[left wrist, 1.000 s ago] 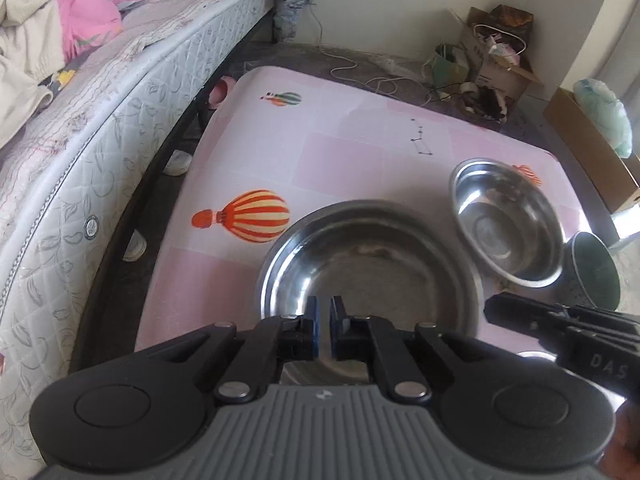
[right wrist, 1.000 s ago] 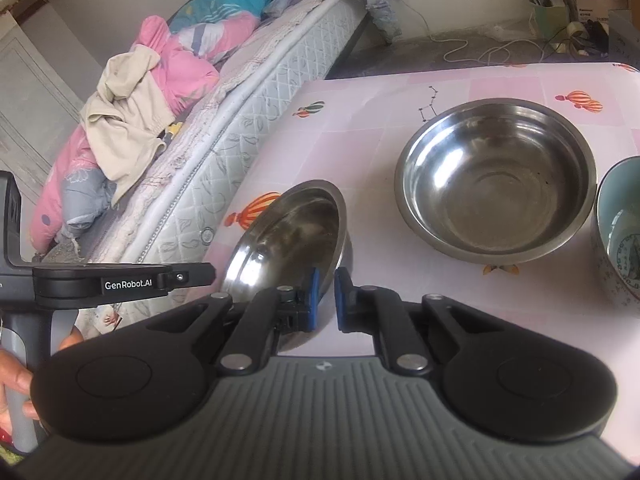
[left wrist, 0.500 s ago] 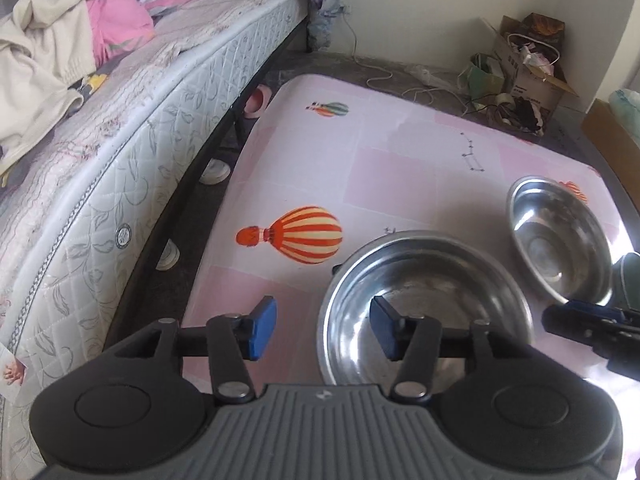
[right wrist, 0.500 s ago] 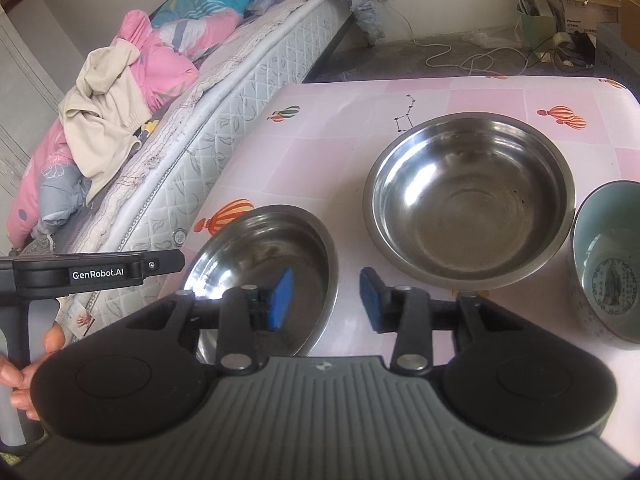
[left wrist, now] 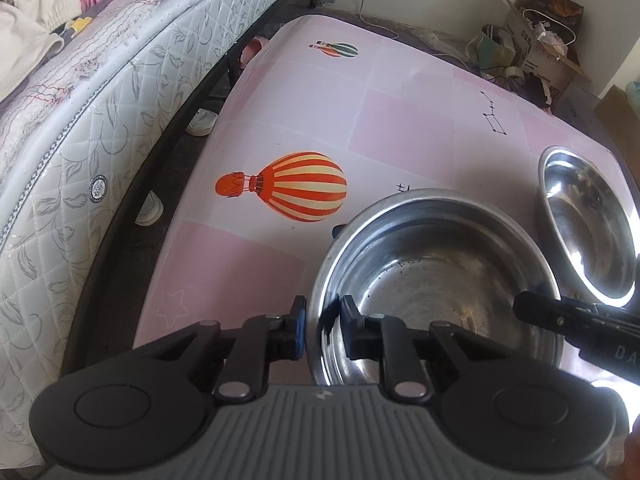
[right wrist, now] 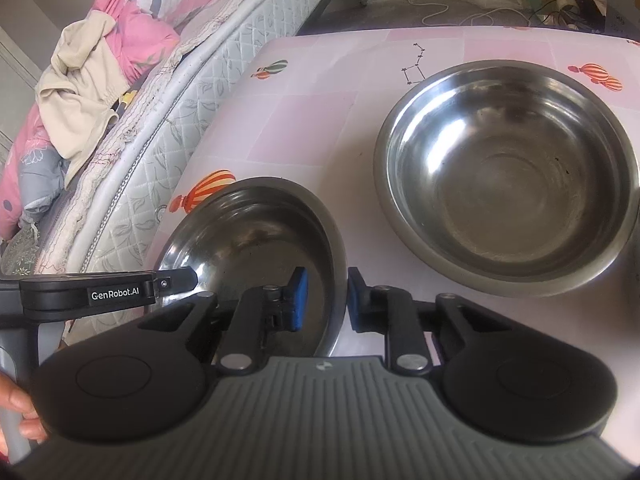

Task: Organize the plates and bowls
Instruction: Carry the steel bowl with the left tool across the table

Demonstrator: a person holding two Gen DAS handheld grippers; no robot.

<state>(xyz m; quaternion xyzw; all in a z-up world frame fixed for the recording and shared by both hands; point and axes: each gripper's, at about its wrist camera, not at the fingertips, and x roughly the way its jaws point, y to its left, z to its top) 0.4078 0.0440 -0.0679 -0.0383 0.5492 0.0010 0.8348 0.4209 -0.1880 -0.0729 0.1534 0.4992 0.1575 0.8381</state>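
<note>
A steel bowl (left wrist: 436,280) sits near the front of the pink table (left wrist: 400,120). My left gripper (left wrist: 322,330) straddles its left rim, jaws partly closed with a small gap on each side. In the right wrist view the same bowl (right wrist: 256,240) has its right rim between the pads of my right gripper (right wrist: 324,300), also partly closed, not pinching. A larger steel bowl (right wrist: 508,176) stands to the right; it shows in the left wrist view (left wrist: 592,228) too.
A mattress (left wrist: 100,112) with clothes runs along the table's left side. Shoes (left wrist: 202,122) lie on the floor in the gap. Cardboard boxes (left wrist: 536,52) and cables lie beyond the far edge. A balloon print (left wrist: 288,186) marks the table.
Both grippers were shut a second ago, opened wide, and have now narrowed around opposite rims of the near bowl. The bowl went from tilted up to lying lower on the table.
</note>
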